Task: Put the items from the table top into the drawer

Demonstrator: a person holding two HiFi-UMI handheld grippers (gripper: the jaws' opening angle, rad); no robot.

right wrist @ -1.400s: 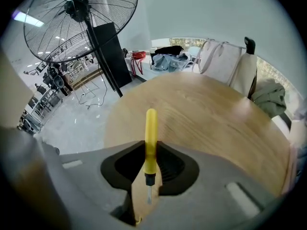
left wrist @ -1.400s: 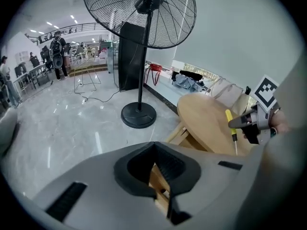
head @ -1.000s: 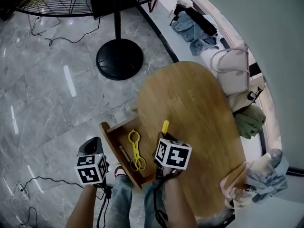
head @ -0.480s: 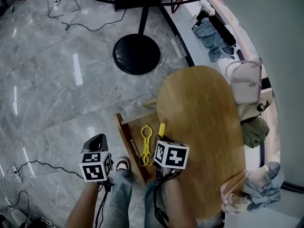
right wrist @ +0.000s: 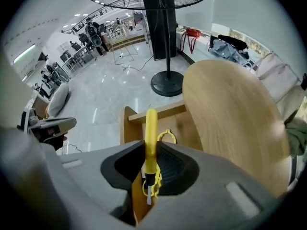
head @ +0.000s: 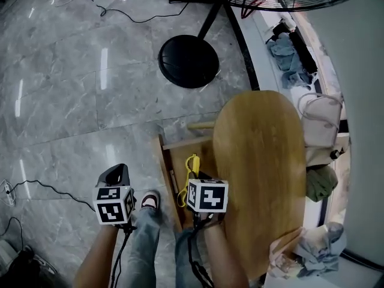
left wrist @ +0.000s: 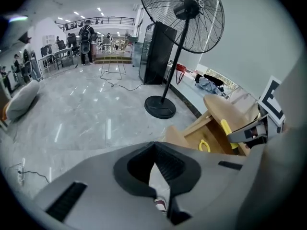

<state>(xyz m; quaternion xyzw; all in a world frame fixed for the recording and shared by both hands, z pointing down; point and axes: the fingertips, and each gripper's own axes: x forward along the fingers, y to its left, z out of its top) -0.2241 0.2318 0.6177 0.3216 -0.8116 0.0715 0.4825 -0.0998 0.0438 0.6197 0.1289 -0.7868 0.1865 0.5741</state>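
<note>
One slim yellow-handled tool (right wrist: 150, 128) — black collar, short metal tip.

The left claw (left wrist: 155, 150) and the right claw (right wrist: 151, 164) were each a smooth, pale-grey moulded shell. Each had black ribbed pads (left wrist: 169, 165) set in a dark, rounded hollow, and a narrow dark slot (left wrist: 67, 200) was sunk into the shell off to one side. In the head view each claw carried a white cube printed with black square markers, the left cube (head: 114, 204) and the right cube (head: 207, 195). The left claw ended in a black, rounded tip. A thin black cable (head: 124, 251) hung below each cube along the forearm. The person wore faded blue jeans (head: 146, 242) and a pale shoe (head: 150, 201).
</note>
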